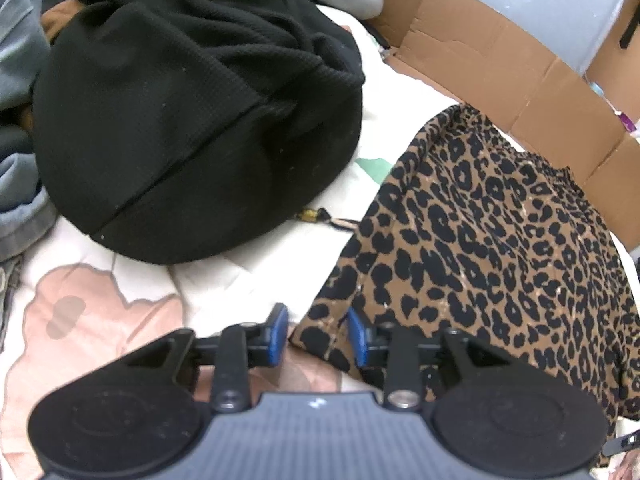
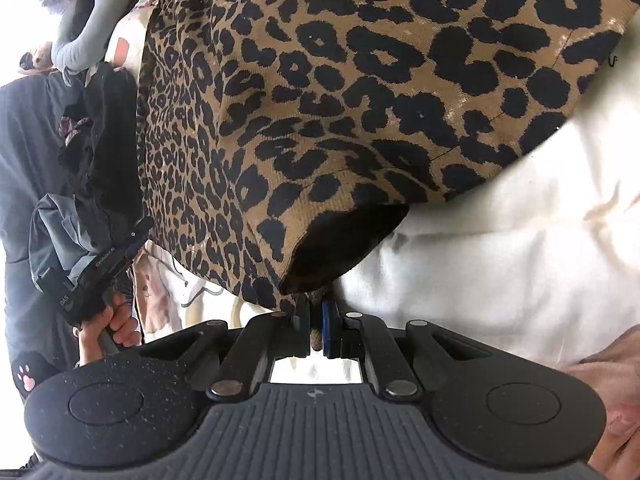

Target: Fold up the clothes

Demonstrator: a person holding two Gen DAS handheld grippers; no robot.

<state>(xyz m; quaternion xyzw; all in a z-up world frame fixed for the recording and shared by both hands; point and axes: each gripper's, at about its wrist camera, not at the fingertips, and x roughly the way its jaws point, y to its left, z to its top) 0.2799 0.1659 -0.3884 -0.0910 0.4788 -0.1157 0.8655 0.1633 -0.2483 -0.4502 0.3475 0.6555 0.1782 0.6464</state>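
Fabric is pinched in the right gripper [image 2: 316, 320]: its fingers are pressed nearly together on a corner of the leopard garment [image 2: 320, 100], which rises from them and drapes away, so that part is lifted off the bed [image 2: 500, 260]. The left gripper [image 1: 318, 334] sits low over the quilt with its fingers [image 1: 280, 332] parted and nothing between them; one blue pad is over the cream cover and the other is just at the garment's near edge, where a corner of the cloth lies between the two pads without being clamped.

The garment lies spread along the right side of the bed, reaching toward the far edge where a cardboard box [image 1: 500, 64] stands. Whether this is a fold being carried over or the cloth being laid out flat, the pictures do not settle.

For either, my judgement is that the held corner should be kept taut and moved level, so the hem does not sag or drag a crease into the panel. The left fingers would do well to close on the edge only, not bunch a double layer, and both corners should travel together so the edges line up.

Beyond, toward the left side of the bed, a black knit [image 1: 192, 120] lies heaped, with grey clothes [image 1: 20, 60] behind it.
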